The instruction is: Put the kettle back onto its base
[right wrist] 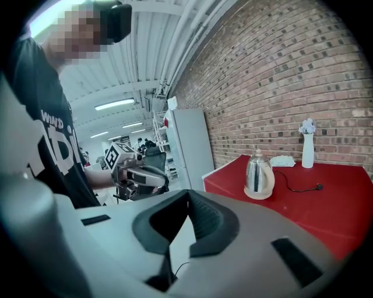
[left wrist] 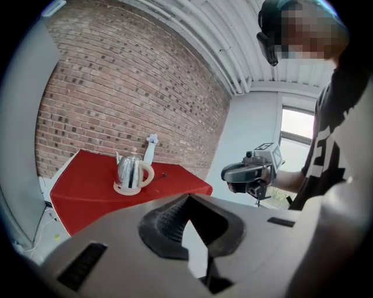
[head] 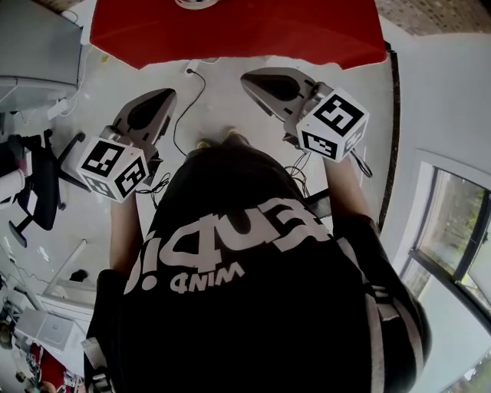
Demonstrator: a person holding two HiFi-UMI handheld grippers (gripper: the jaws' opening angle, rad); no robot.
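Observation:
A shiny steel kettle (left wrist: 133,170) with a cream handle stands on its round cream base on the red table (left wrist: 81,195), far ahead of both grippers. In the right gripper view the kettle (right wrist: 259,174) is seen upright on that base. Only a sliver of the base (head: 196,3) shows at the top edge of the head view. My left gripper (head: 167,95) and right gripper (head: 247,77) are held out over the floor, short of the table. Both are shut with nothing between the jaws. Each gripper view also catches the other gripper, well apart from the kettle.
On the table behind the kettle stand a white vase with flowers (right wrist: 307,145) and a small white object (right wrist: 282,161), with a black cord (right wrist: 297,187) trailing across the red top. A tall white cabinet (right wrist: 192,148) stands left of the table, and an office chair (head: 34,184) is at my left.

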